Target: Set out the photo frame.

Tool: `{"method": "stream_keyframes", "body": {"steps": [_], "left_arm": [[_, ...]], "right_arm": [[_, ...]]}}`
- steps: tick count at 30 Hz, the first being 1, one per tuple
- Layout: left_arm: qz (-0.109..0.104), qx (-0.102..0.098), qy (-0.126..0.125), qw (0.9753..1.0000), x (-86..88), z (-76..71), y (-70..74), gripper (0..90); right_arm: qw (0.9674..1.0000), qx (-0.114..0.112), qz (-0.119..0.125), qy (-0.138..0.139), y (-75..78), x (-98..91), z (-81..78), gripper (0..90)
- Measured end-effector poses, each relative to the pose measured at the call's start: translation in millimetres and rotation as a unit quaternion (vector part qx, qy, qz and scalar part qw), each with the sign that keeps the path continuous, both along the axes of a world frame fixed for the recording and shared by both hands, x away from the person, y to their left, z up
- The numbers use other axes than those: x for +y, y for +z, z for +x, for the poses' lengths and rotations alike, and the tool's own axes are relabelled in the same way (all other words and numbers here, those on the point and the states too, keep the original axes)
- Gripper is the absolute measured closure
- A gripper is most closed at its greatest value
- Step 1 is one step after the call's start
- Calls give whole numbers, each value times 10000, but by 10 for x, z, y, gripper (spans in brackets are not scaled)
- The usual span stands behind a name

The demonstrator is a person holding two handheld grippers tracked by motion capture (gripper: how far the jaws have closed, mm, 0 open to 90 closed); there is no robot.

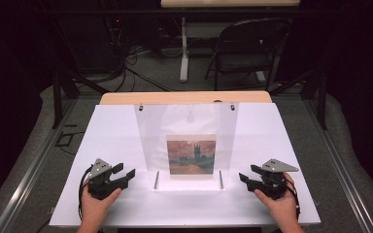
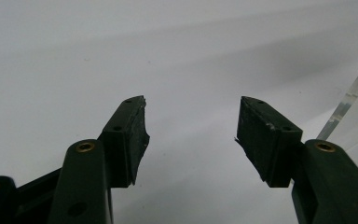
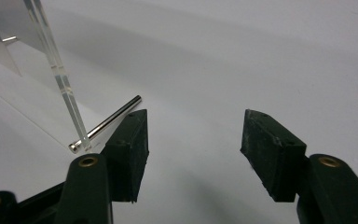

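A clear acrylic stand (image 1: 187,124) rises in the middle of the white board (image 1: 111,126), with a small painted picture (image 1: 191,155) of a dark building under a reddish sky leaning in it. Two metal pins (image 1: 156,180) stick out at the stand's foot, one at each side. My left gripper (image 1: 127,172) rests on the board left of the stand, open with nothing between its jaws. My right gripper (image 1: 246,175) rests to the right of the stand, likewise open. The right gripper view has a pin (image 3: 106,123) and the stand's edge (image 3: 58,74) just beyond the left pad (image 3: 133,149).
The white board lies on a wooden table (image 1: 184,97) whose far edge shows behind the stand. Beyond it a black folding chair (image 1: 247,48) and a table leg (image 1: 184,48) stand on the floor among cables. Metal rails (image 1: 26,170) run along both sides.
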State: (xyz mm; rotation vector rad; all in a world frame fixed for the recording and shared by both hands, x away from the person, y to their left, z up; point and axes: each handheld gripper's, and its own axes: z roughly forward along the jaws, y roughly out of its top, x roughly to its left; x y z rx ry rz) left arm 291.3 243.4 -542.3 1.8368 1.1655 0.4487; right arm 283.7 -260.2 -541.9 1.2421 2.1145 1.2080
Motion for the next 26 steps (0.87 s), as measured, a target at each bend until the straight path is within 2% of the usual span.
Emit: {"method": "stream_keyframes", "body": {"steps": [7, 26], "left_arm": [[52, 47, 3, 10000, -13, 3, -6, 404], [77, 10, -4, 10000, -19, -2, 6, 402]], "right_arm": [[9999, 103, -6, 12, -11, -2, 7, 393], [9999, 129, 7, -14, -20, -20, 14, 390]]}}
